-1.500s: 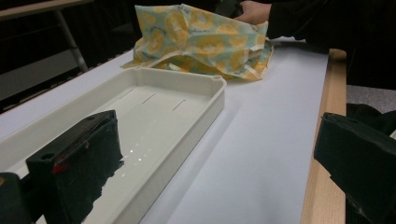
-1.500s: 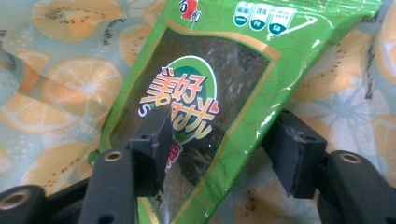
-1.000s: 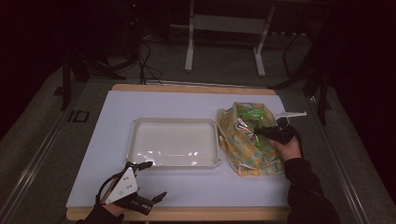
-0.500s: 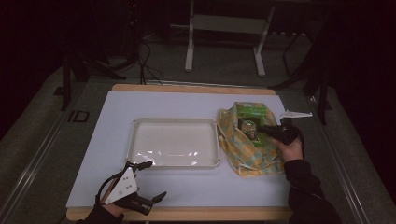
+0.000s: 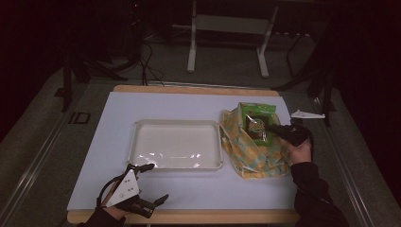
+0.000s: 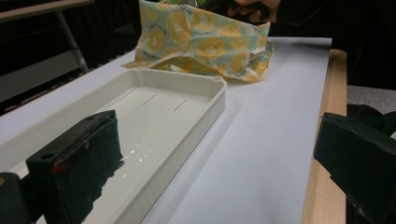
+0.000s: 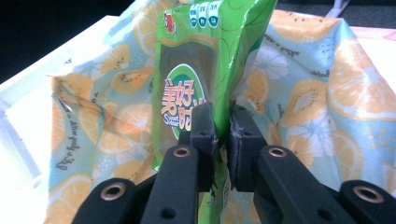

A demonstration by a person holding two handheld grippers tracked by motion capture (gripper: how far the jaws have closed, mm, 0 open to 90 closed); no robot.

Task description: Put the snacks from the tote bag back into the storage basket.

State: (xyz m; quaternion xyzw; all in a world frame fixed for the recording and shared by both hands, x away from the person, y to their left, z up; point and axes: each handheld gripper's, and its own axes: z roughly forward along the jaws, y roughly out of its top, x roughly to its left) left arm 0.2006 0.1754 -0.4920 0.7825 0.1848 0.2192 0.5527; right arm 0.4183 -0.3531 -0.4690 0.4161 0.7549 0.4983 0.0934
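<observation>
the right gripper (image 5: 273, 127) is at the right side of the bench (image 5: 198, 194), over a cloth bag (image 5: 250, 156) with orange and kiwi slices printed on it. its two black jaws are squeezed nearly together on a green snack packet (image 5: 256, 124). in the right gripper view the packet (image 7: 205, 70) stands up straight out of the jaws, and its lower edge is pinched flat between the two pads. the jaws have just been closing, with the packet between them. the packet has a clear window and a round green label with orange letters. behind and around it the cloth bag (image 7: 322, 102) spreads out, open and crumpled. in the high view the packet is held at the top of the bag, with the gripper coming at it from the right.

just left of the bag lies a white plastic tray (image 5: 137, 142) in the middle of the bench. the bag's edge is touching or almost touching the tray's right side.

the left gripper (image 5: 152, 187) is at the near edge of the bench, in front of the tray's left corner, well apart from the bag. its jaws stand wide open and hold nothing. in the left gripper view the tray (image 6: 205, 107) runs away from the jaws toward the bag (image 6: 201, 42).

a white sheet covers the bench top.
</observation>
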